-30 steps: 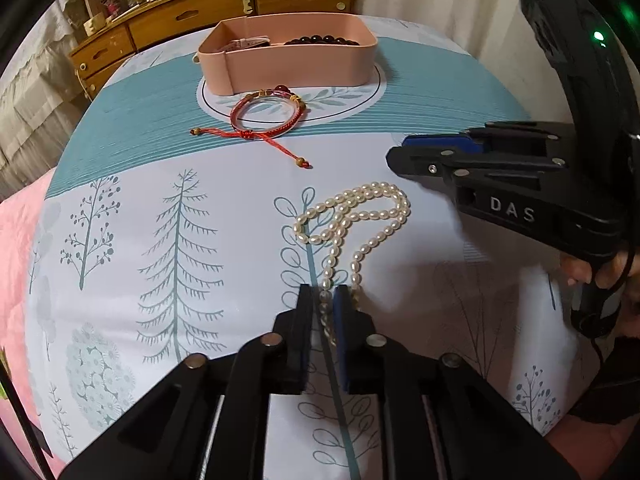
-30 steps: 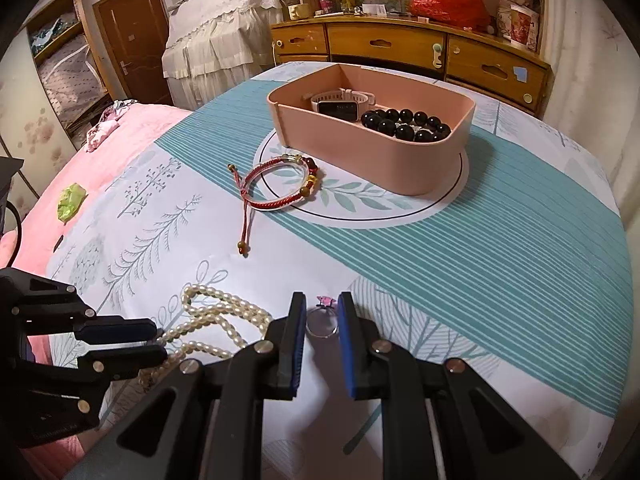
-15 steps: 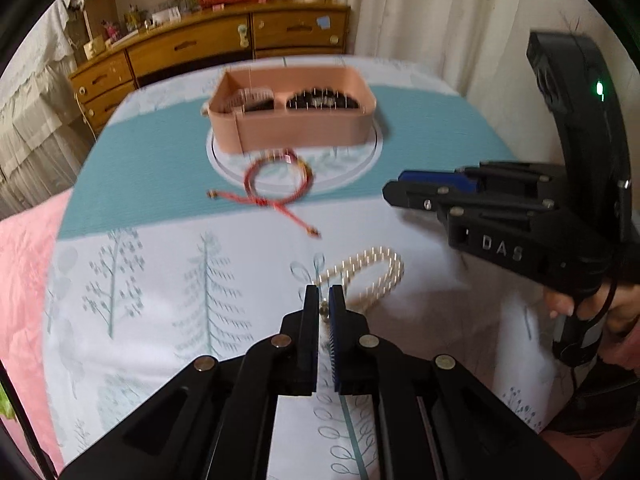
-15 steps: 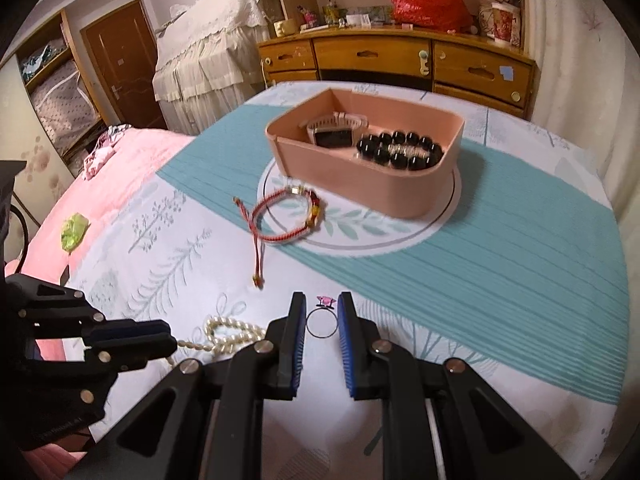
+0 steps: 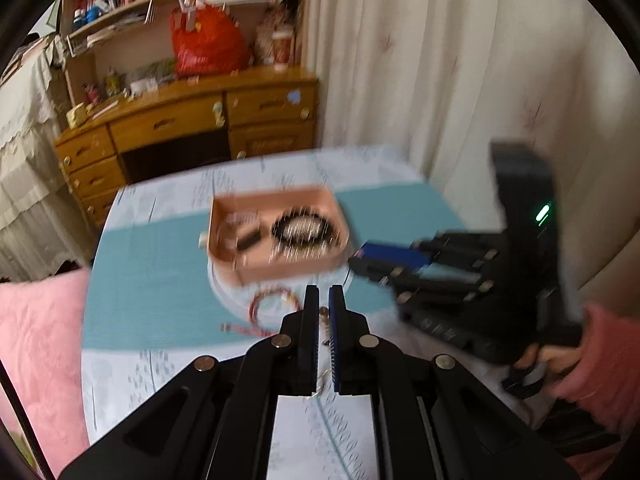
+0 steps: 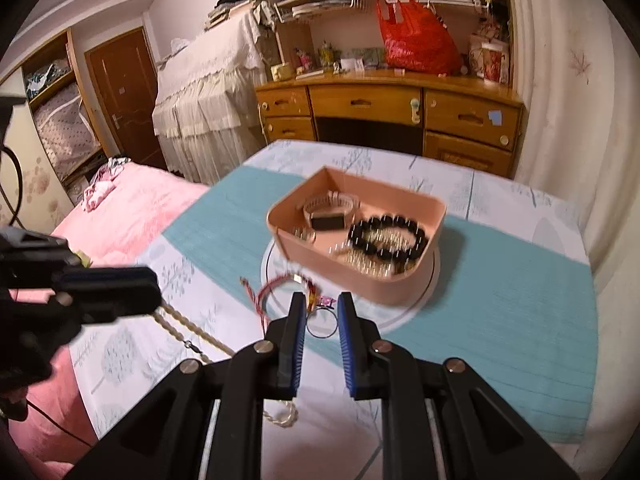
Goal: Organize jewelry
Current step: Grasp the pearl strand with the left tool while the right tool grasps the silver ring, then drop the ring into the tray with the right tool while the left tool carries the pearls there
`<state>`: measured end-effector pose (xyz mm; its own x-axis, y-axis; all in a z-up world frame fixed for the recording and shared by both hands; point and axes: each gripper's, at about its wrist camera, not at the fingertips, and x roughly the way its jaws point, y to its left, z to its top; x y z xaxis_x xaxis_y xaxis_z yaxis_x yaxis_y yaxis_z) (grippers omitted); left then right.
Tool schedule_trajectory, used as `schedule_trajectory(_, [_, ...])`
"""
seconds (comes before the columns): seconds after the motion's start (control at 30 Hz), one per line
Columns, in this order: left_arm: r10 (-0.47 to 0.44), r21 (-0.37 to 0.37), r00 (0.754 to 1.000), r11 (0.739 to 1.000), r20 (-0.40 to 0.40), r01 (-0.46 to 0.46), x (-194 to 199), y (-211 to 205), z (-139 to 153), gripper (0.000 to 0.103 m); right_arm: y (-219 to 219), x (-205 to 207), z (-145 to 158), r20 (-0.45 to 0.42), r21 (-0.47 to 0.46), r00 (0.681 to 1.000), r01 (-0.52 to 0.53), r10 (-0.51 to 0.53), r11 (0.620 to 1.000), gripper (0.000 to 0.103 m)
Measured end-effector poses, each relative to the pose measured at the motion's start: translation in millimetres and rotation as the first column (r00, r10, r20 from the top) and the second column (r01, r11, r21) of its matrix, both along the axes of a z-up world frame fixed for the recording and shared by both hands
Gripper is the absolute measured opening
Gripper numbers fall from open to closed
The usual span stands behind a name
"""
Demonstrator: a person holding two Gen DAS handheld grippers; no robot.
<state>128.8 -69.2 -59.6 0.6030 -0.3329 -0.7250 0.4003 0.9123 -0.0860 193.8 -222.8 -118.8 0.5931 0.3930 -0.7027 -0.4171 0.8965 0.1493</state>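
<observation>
From our left wrist view, which is blurred, the left tool (image 5: 324, 300) has its fingers pinched nearly together on the pearl necklace (image 5: 325, 322), a short run of beads showing in the narrow slot between them. Beyond the tips sits the pink tray (image 5: 240, 272) on the patterned cloth of the table (image 5: 152, 256), holding a black bead bracelet (image 5: 300, 230) and a watch (image 5: 248, 240). The red cord bracelet (image 5: 272, 308) lies on the cloth just in front of the tray. To the right, the right tool (image 5: 360, 258) is near the tray's corner, gripped by a hand (image 5: 552, 360) in a pink sleeve.

From our right wrist view, the right tool (image 6: 318, 306) has its fingers apart, holding nothing, with a thin ring (image 6: 320, 322) seen between them; we cannot tell whether they touch it. The red cord bracelet (image 6: 276, 288) lies just left of it, the pink tray (image 6: 360, 276) close behind, with the black bead bracelet (image 6: 384, 236) and the watch (image 6: 328, 220) inside. At left, the left tool (image 6: 154, 292) is clamped on the pearl necklace (image 6: 188, 326), which slopes down from its tip towards the table (image 6: 500, 300), and a loop of pearls shows under the right tool
</observation>
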Motion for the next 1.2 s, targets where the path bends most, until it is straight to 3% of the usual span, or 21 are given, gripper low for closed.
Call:
schedule_trajectory(0.27, [-0.011, -0.131, 0.991, 0.991, 0.133, 0.028, 34.4, 7.6, 58.9, 0.002, 2.9, 26.9, 22.9, 0.066, 0.024, 0.996, 0.06, -0.061, 0.998, 0.016])
schedule_trajectory(0.47, [0.001, -0.18, 0.963, 0.982, 0.27, 0.05, 69.3, 11.0, 89.6, 0.002, 1.4, 49.2, 28.7, 0.101, 0.036, 0.988, 0.112, -0.115, 0.993, 0.016])
schedule_trajectory(0.57, [-0.003, -0.168, 0.969, 0.985, 0.248, 0.046, 88.9, 11.7, 82.5, 0.002, 1.1, 58.8, 24.0, 0.095, 0.037, 0.985, 0.142, -0.145, 0.989, 0.016])
schedule_trajectory(0.67, [-0.003, -0.116, 0.987, 0.993, 0.162, 0.022, 113.8, 9.5, 58.7, 0.004, 0.9, 70.9, 12.7, 0.056, 0.027, 0.982, 0.178, -0.18, 0.984, 0.016])
schedule_trajectory(0.7, [-0.011, -0.089, 0.993, 0.996, 0.12, 0.022, 122.0, 7.6, 49.1, 0.012, 0.4, 74.2, 9.0, 0.043, 0.027, 0.98, 0.191, -0.192, 0.981, 0.016])
schedule_trajectory(0.73, [-0.02, -0.053, 0.997, 0.998, 0.07, 0.023, 131.1, 4.7, 38.7, 0.041, -0.5, 77.6, 4.4, 0.023, 0.032, 0.979, 0.2, -0.201, 0.979, 0.021])
schedule_trajectory(0.77, [-0.018, -0.019, 0.999, 1.0, 0.033, 0.018, 138.0, 2.3, 30.8, 0.057, -1.6, 83.5, -3.2, -0.017, 0.04, 0.977, 0.212, -0.211, 0.976, 0.028])
schedule_trajectory(0.8, [0.0, 0.016, 1.0, 1.0, 0.009, 0.0, 143.3, 1.8, 23.1, 0.081, -2.4, 85.4, -7.6, -0.039, 0.04, 0.975, 0.221, -0.219, 0.974, 0.051])
schedule_trajectory(0.83, [0.013, 0.025, 1.0, 1.0, 0.01, -0.014, 145.4, 3.9, 18.7, 0.082, -3.9, 87.3, -13.1, -0.06, 0.039, 0.968, 0.245, -0.243, 0.969, 0.068])
schedule_trajectory(0.93, [0.008, 0.003, 1.0, 1.0, -0.026, -0.008, 150.5, 13.0, 10.8, 0.084, -7.5, 82.3, -14.6, -0.049, 0.064, 0.959, 0.283, -0.28, 0.957, 0.069])
schedule_trajectory(1.03, [0.034, 0.045, 0.997, 0.999, -0.062, -0.031, 156.1, 19.2, 0.9, 0.093, -9.0, 75.7, -15.7, -0.057, 0.09, 0.95, 0.311, -0.306, 0.946, 0.07])
schedule_trajectory(1.2, [0.026, 0.112, 0.994, 0.994, -0.108, -0.014, 151.9, 33.8, -22.1, 0.094, -2.3, 58.1, -22.6, -0.051, 0.087, 0.953, 0.303, -0.3, 0.949, 0.07])
